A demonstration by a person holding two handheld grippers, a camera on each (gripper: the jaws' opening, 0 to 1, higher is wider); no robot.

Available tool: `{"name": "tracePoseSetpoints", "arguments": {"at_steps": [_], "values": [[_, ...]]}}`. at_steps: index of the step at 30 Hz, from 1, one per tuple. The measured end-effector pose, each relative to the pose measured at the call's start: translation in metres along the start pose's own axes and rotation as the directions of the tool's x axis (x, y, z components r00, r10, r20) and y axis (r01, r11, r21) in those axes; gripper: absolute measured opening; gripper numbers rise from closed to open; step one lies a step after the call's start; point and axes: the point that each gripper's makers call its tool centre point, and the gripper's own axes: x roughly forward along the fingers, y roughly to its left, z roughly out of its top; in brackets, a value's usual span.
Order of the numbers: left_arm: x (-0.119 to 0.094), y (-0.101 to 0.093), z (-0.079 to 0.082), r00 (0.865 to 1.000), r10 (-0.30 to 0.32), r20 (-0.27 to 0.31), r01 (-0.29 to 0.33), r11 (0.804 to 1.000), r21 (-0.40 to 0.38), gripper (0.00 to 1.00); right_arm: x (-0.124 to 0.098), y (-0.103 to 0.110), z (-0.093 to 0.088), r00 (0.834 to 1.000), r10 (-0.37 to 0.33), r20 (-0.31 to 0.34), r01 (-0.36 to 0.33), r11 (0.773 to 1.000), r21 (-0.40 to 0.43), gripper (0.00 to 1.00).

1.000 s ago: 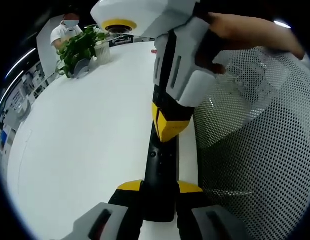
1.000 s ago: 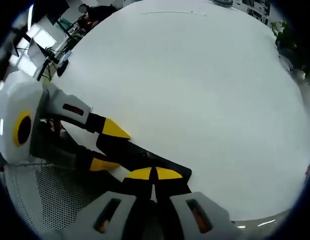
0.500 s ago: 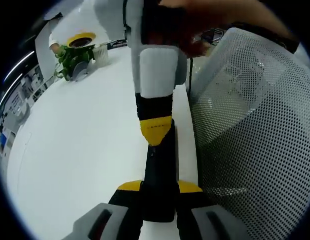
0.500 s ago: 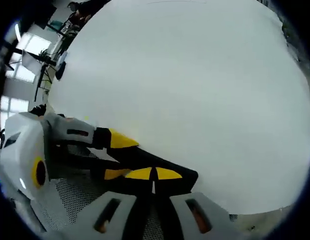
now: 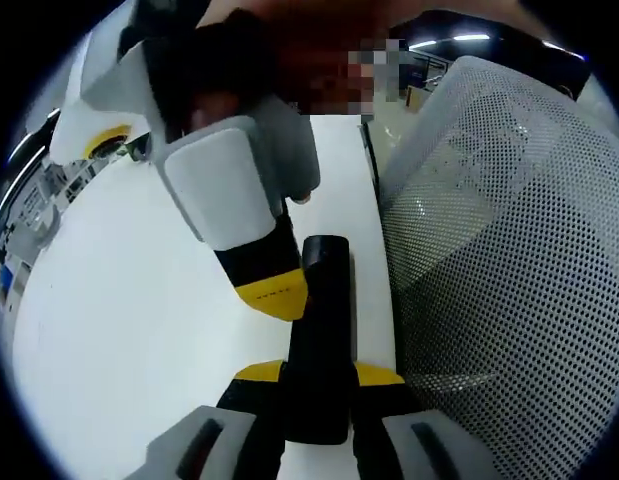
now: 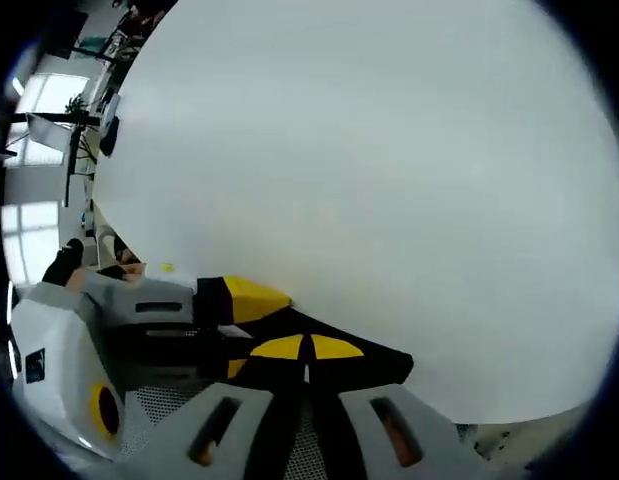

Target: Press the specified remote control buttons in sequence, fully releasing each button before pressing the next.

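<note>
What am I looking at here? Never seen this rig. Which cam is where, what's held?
No robot arm: a person carries a handheld two-jaw gripper in each hand, each with a fisheye camera looking along its jaws.

In the left gripper view, the left gripper rises from the bottom, its yellow-tipped jaws shut on a black remote control lying along the edge of a white table. The right gripper comes in from above, its yellow tip down at the remote's face; whether it is touching a button I cannot tell. A mesh chair back stands beside the table.

The right gripper view shows the same scene from the right gripper: its jaws are closed together over the remote, with the left gripper entering from the left.
</note>
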Motion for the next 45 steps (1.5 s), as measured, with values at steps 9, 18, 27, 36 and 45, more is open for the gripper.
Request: {"name": "tracePoseSetpoints", "arguments": {"at_steps": [9, 18, 27, 36, 45], "values": [[0.000, 0.000, 0.000, 1.000, 0.000, 0.005, 0.000, 1.000, 0.000, 0.24, 0.005, -0.008, -0.006, 0.998, -0.040, -0.045, 0.040, 0.999, -0.008, 0.00], [0.000, 0.000, 0.000, 1.000, 0.000, 0.008, 0.000, 1.000, -0.002, 0.24, 0.010, -0.010, -0.006, 0.995, -0.070, -0.076, 0.069, 0.997, -0.022, 0.00], [0.000, 0.000, 0.000, 1.000, -0.005, 0.001, 0.005, 1.000, -0.003, 0.24, 0.006, -0.008, -0.006, 0.996, -0.062, -0.064, 0.061, 0.998, -0.019, 0.00], [0.001, 0.001, 0.000, 1.000, -0.002, 0.004, 0.002, 1.000, -0.003, 0.24, 0.009, -0.010, -0.005, 0.994, -0.098, -0.043, 0.097, 0.995, -0.029, 0.00], [0.001, 0.000, 0.000, 1.000, -0.001, 0.005, 0.002, 1.000, -0.005, 0.24, 0.009, -0.012, -0.003, 0.990, -0.121, -0.077, 0.116, 0.992, -0.057, 0.00]]}}
